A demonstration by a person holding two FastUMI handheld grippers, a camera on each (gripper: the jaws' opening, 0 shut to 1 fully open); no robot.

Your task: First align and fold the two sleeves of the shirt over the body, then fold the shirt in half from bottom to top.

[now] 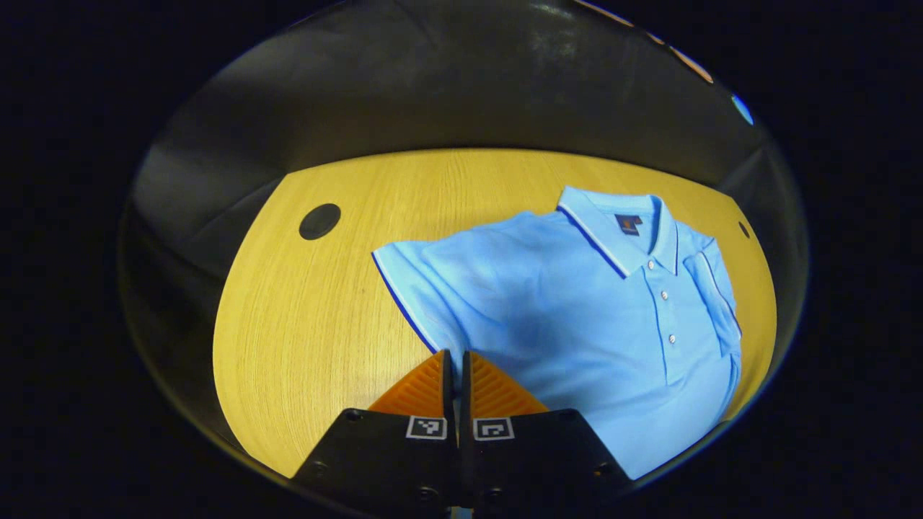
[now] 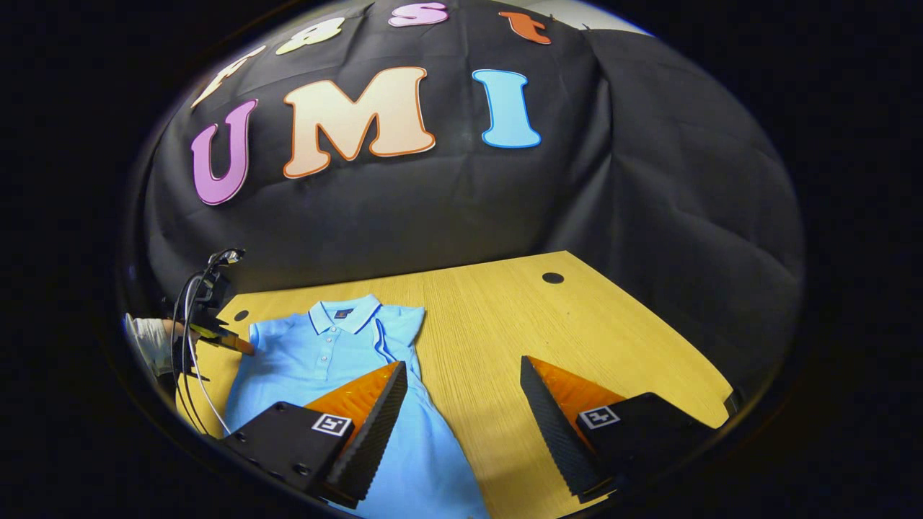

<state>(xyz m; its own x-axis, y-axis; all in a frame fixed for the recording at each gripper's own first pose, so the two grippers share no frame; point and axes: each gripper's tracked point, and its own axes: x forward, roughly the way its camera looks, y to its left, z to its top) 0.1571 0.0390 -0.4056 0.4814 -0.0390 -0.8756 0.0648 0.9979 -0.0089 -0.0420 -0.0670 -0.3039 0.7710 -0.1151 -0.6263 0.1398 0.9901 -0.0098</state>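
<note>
Left hand-held gripper together at the shirt's unfolded sleeve; right hand-held gripper apart. I'd pinch its edge and fold across the body squarely.

- A light wooden table with visible grain carries everything; a round dark hole sits near its far corner
- A light blue polo shirt lies flat directly on it, collar toward the far edge
</note>
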